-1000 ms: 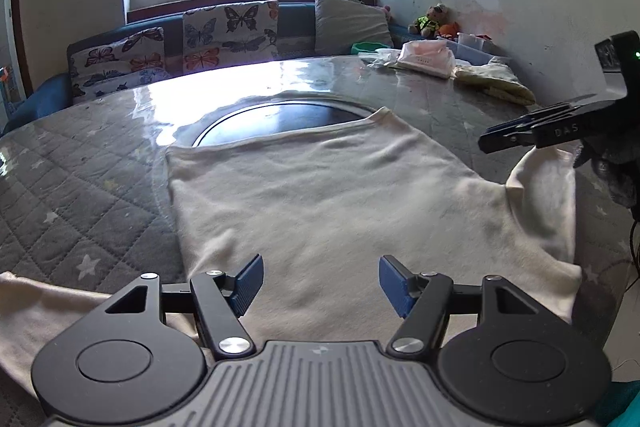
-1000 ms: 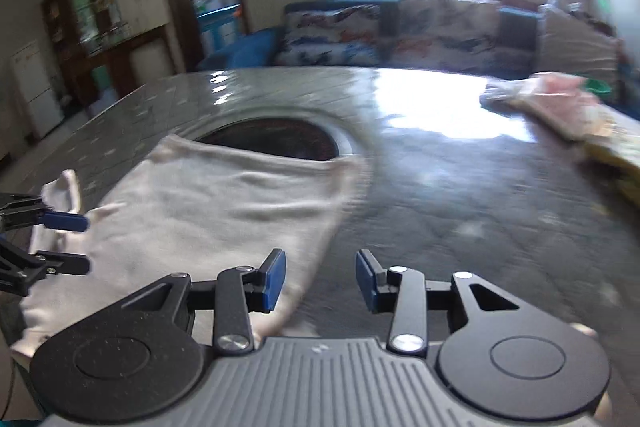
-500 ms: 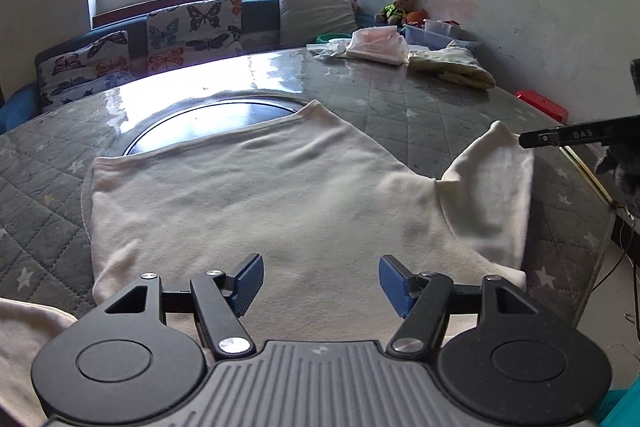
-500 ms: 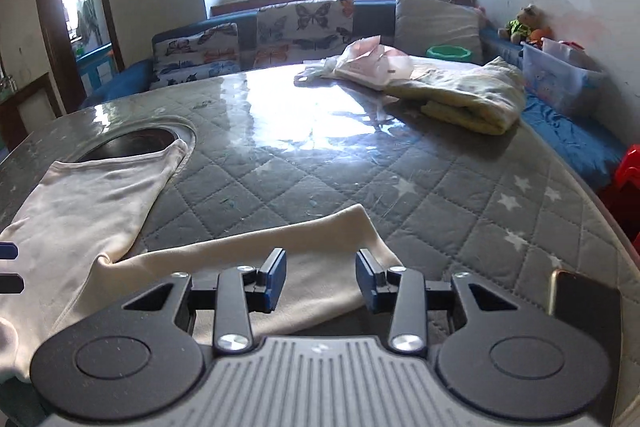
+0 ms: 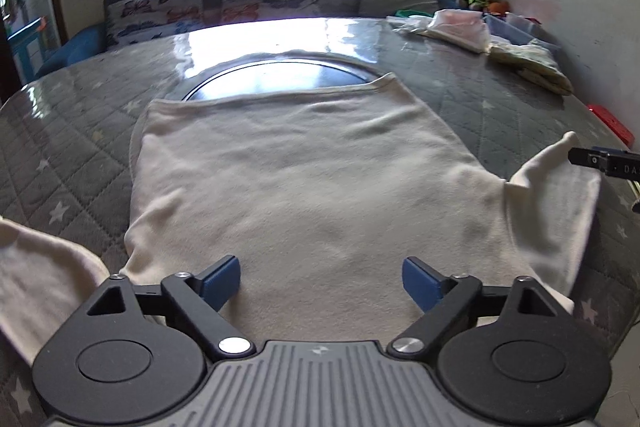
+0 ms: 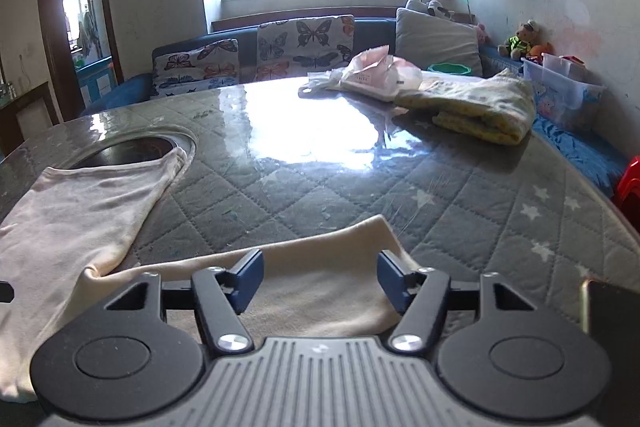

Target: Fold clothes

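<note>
A: How do the two claws stand?

B: The left claw [image 5: 321, 279] has its blue fingers wide apart and holds nothing. The right claw [image 6: 320, 277] is also spread apart and grips nothing.

A: How many garments are there?

B: One cream shirt [image 5: 304, 179] is the main one, and two more folded cloths lie far away: one pink cloth [image 6: 376, 73] and one yellow cloth [image 6: 480, 109], in the upper right of the right wrist view.

A: Where is the shirt relative to the claws?

B: In the left wrist view its body fills the centre of the frame, just beyond and under the fingers. One sleeve [image 5: 556, 203] goes to the right edge, another to the lower left. In the right wrist view a sleeve [image 6: 320, 269] lies directly between and under the fingers.

A: How does it look?

B: It is spread flat on the quilted grey bench [image 5: 68, 155], with soft wrinkles. Its far hem covers part of a dark round inset [image 5: 280, 77] in the upper middle.
</note>
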`<action>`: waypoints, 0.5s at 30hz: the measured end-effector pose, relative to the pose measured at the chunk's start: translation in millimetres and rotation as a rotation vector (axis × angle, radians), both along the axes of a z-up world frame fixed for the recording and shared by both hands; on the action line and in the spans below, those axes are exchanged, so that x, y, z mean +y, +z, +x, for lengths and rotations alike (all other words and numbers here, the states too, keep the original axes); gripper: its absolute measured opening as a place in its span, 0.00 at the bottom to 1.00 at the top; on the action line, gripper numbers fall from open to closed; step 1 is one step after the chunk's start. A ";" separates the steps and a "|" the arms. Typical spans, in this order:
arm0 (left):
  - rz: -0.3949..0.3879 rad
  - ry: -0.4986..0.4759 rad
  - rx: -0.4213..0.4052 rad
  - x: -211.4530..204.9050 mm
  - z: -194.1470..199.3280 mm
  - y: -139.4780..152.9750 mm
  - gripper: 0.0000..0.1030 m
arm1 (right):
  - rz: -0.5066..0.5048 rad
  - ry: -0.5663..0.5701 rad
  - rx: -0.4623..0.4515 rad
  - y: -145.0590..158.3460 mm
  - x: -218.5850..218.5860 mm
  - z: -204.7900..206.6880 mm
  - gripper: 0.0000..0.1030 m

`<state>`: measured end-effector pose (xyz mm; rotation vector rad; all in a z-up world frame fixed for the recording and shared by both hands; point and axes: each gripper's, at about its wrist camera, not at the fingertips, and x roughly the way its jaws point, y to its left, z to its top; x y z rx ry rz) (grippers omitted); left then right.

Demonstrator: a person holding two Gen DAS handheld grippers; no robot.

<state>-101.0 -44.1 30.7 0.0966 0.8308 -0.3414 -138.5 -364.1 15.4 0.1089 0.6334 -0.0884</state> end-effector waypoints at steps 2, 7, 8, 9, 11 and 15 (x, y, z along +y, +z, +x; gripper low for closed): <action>0.000 0.015 0.005 0.2 0.4 -1.0 0.97 | 0.007 -0.006 0.008 -6.8 1.6 1.9 0.69; 0.020 0.032 0.008 -2.7 0.7 -3.5 1.00 | -0.044 0.024 -0.006 -13.9 13.2 0.9 0.84; 0.026 0.036 0.006 -3.9 0.3 -4.0 1.00 | -0.039 0.022 -0.008 -14.2 13.7 1.2 0.85; 0.030 0.041 0.004 -4.9 0.0 -4.5 1.00 | -0.027 0.021 -0.012 -14.5 12.4 1.8 0.88; 0.038 0.052 0.001 -7.0 0.2 -5.3 1.00 | -0.015 0.025 -0.012 -15.1 11.2 2.4 0.93; 0.043 0.075 0.009 -9.4 2.7 -5.1 1.00 | -0.006 0.036 -0.008 -15.8 10.1 3.1 0.99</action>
